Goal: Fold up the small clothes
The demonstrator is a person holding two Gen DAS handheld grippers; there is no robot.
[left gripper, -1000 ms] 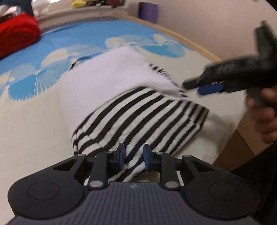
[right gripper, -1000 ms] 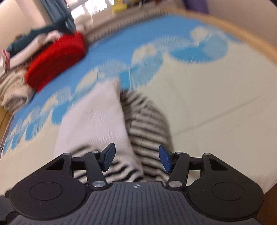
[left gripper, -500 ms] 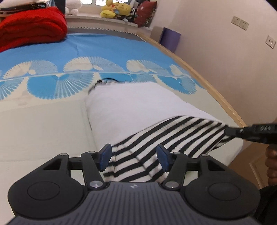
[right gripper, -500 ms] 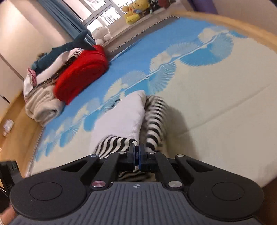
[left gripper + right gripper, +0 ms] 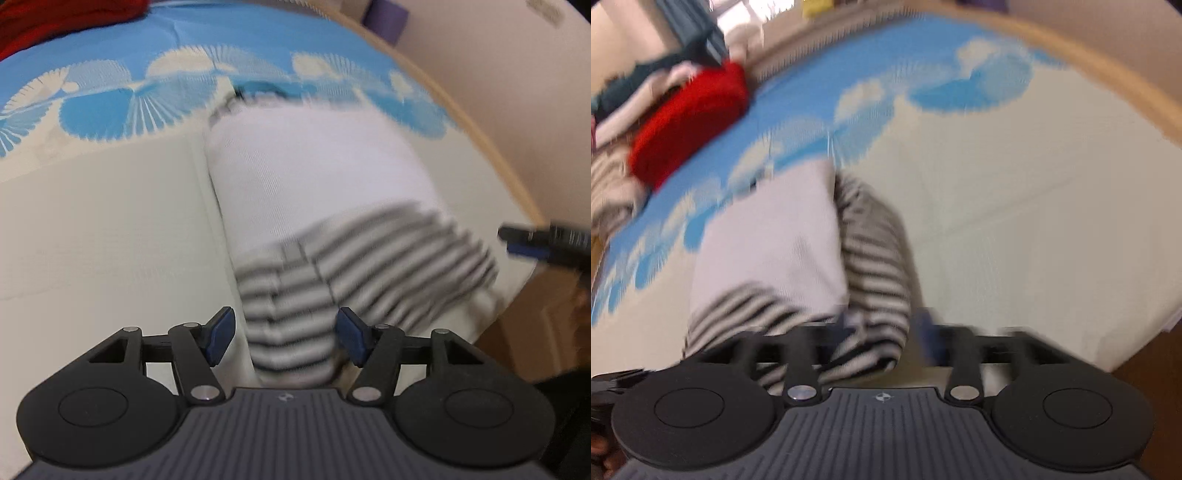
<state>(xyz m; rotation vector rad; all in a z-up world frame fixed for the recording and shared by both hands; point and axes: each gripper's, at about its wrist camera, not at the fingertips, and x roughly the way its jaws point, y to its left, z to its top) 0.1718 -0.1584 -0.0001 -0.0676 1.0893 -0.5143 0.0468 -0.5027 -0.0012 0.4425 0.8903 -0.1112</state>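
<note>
A small garment with a white body (image 5: pixel 317 173) and black-and-white striped parts (image 5: pixel 354 266) lies folded on the bed. My left gripper (image 5: pixel 286 338) is open, its blue pads either side of the near striped end, not gripping it. My right gripper (image 5: pixel 886 332) is open and blurred, its fingers astride the striped fold (image 5: pixel 875 273) beside the white body (image 5: pixel 775 236). The right gripper's tip (image 5: pixel 532 243) shows at the right edge of the left wrist view, beside the garment.
The bed has a cream and blue fan-patterned cover (image 5: pixel 96 206). A red folded blanket (image 5: pixel 690 118) and a pile of other clothes (image 5: pixel 613 184) lie at the far side. A wooden bed rim (image 5: pixel 1108 92) runs along the right, with the wall behind.
My right gripper, shut half a second ago, has opened and let go of the striped fabric. Both cameras have moved and blurred. The left gripper stays open near the striped end.
</note>
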